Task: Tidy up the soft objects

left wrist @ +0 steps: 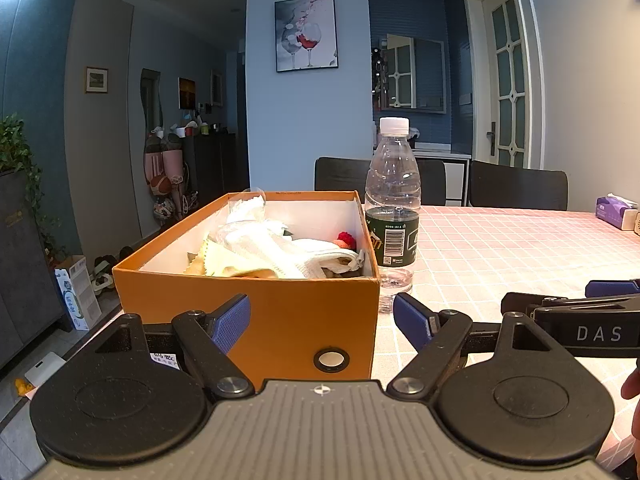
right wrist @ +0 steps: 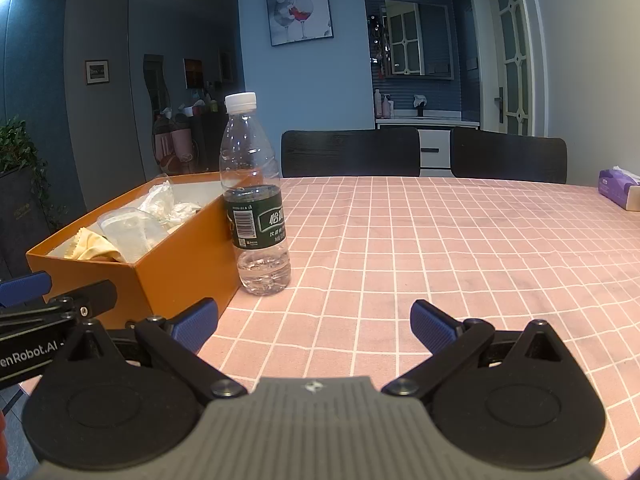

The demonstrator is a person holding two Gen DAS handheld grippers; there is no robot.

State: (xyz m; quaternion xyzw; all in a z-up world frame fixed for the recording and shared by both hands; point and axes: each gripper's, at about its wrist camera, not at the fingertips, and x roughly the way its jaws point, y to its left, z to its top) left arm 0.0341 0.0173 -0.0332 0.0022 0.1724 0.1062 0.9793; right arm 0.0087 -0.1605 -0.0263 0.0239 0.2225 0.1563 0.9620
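Note:
An open orange box [left wrist: 280, 312] stands on the table's left end. It holds soft things: white cloths [left wrist: 288, 250], a yellow cloth [left wrist: 224, 262] and a small red pompom [left wrist: 347, 239]. The box [right wrist: 176, 264] and its cloths [right wrist: 132, 232] also show in the right wrist view. My left gripper [left wrist: 322, 322] is open and empty, just in front of the box's near wall. My right gripper [right wrist: 314, 324] is open and empty above the bare tablecloth, right of the box.
A clear water bottle [left wrist: 393, 208] with a green label stands against the box's right side; it also shows in the right wrist view [right wrist: 256, 200]. The pink checked tablecloth [right wrist: 440, 240] stretches right. A purple tissue pack [right wrist: 618, 190] lies far right. Two dark chairs [right wrist: 508, 160] stand behind.

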